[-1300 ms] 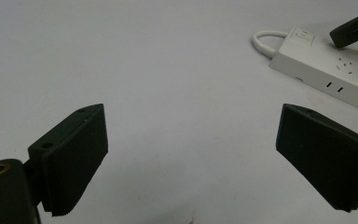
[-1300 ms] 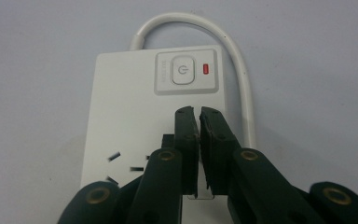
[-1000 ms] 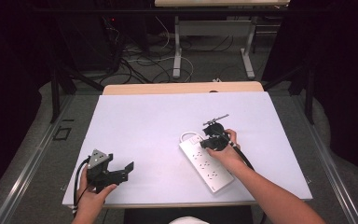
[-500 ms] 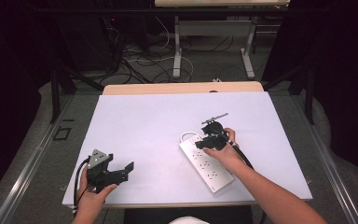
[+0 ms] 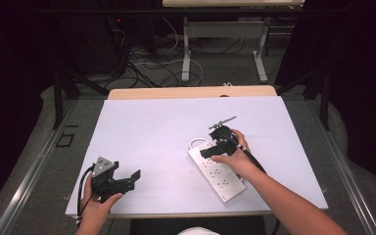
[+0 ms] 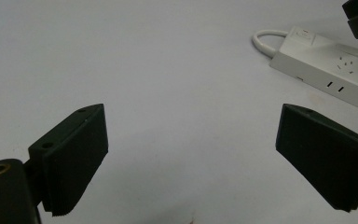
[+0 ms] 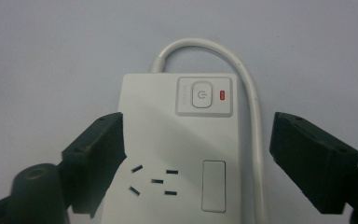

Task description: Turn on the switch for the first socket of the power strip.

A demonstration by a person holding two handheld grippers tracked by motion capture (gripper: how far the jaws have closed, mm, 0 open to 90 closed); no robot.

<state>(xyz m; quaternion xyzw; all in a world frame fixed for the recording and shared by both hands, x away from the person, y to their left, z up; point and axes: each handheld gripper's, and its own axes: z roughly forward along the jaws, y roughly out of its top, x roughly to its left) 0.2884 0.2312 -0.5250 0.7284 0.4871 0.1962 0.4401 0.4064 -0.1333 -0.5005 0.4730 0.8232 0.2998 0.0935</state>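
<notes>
Right tool (image 7: 196, 158) just opened wide over power strip (image 7: 182, 154).

The near end of the power strip (image 5: 217, 171) is covered by the right hand (image 5: 235, 159) in the high view, and its lower part is cut off by the bottom edge in the right gripper view. Its white cable (image 7: 251, 107) is cut off there too. The lettering beside its switch (image 7: 200, 95) is too small to be read. The person's forearms are cut off at the high view's bottom edge.
</notes>
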